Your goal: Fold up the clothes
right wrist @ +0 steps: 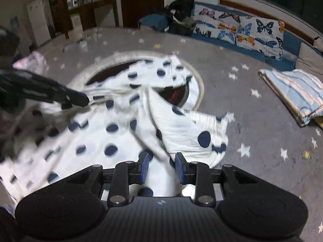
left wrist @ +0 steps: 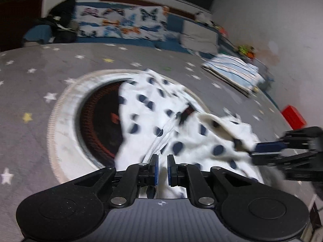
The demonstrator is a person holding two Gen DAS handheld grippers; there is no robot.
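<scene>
**Polka-dot garment stretched between both tools**

Polka-dot garment [right wrist: 113, 125], white with navy spots, hangs over a round white-rimmed mat [left wrist: 66, 109] on the grey star-print bed [left wrist: 36, 64]. Left tool [left wrist: 162, 157] and right tool [right wrist: 161, 157] each grip a bunch of its cloth. A folded striped blanket [right wrist: 294, 90] lies well apart; butterfly cushions [right wrist: 242, 30] line the far edge.
</scene>
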